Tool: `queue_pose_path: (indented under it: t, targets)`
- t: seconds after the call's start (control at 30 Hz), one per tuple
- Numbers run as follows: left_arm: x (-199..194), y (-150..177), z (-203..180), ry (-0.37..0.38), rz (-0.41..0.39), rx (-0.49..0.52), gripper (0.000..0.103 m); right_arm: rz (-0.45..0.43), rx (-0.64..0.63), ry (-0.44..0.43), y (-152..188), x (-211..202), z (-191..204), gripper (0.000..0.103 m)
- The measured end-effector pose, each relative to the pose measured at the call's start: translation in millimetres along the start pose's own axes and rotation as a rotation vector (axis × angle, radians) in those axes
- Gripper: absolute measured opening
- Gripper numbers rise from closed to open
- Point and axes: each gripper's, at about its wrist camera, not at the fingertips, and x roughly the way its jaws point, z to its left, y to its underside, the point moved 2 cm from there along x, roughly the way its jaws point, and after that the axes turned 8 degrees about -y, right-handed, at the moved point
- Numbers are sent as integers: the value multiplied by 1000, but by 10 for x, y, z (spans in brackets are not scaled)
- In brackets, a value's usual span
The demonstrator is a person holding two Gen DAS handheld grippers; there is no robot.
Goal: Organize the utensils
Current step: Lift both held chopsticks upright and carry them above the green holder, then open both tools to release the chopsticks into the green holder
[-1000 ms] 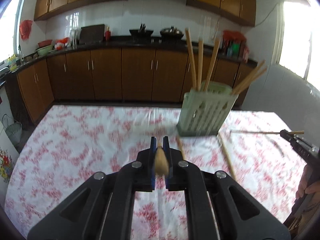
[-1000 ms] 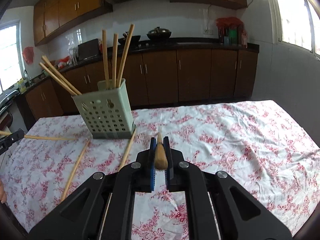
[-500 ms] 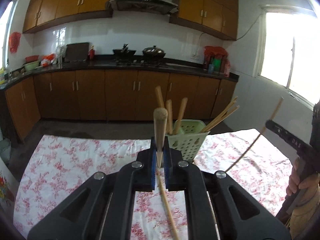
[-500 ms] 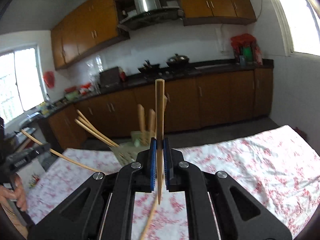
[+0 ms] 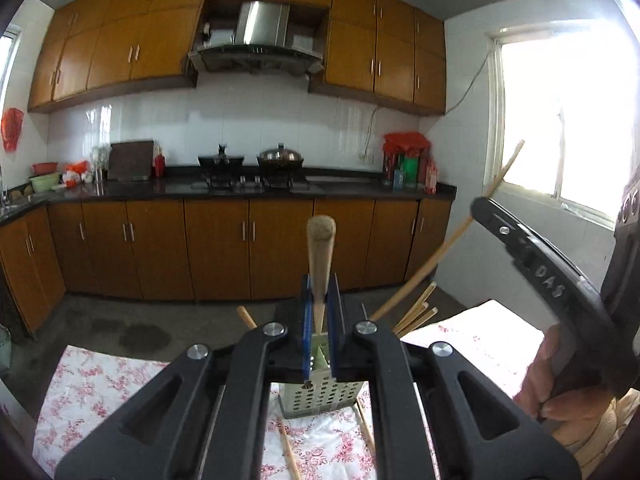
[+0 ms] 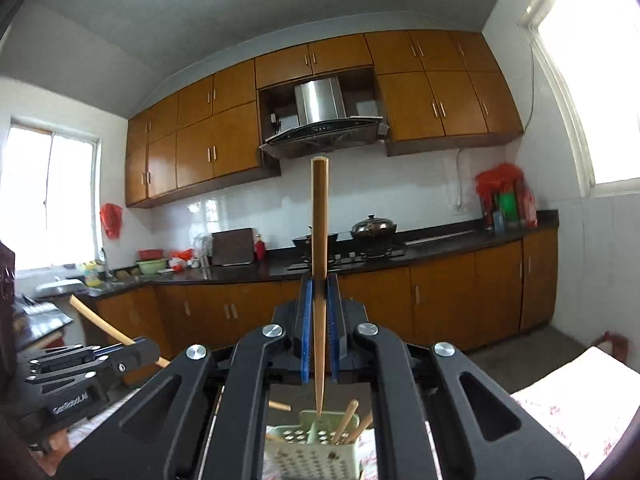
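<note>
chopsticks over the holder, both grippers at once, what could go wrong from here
1. The right gripper holds its chopstick upright, tip just above the green holder's rim; released off-centre, it may strike the divider and tip out.
2. The left gripper hangs over the same holder with its own chopstick, so the two grippers may collide.
3. The leaning chopsticks already inside could deflect a new one.
</note>
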Motion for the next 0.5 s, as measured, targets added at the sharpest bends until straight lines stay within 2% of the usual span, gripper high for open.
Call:
queue_pose_path:
  t: [0.13, 0.43, 0.47, 0.5]
  targets:
    - [340, 132, -32, -9, 85, 0, 8, 119, 25, 12, 298, 260, -67, 8]
    - [614, 231, -85, -36, 113, 25, 8, 191, 43, 19, 423, 296, -118, 10]
    - [614, 228, -89, -38, 112, 23, 8, 196, 38, 21, 425, 278, -110, 21]
    - [607, 222, -90, -38, 107, 16, 10, 193, 36, 24, 421, 271, -89, 41]
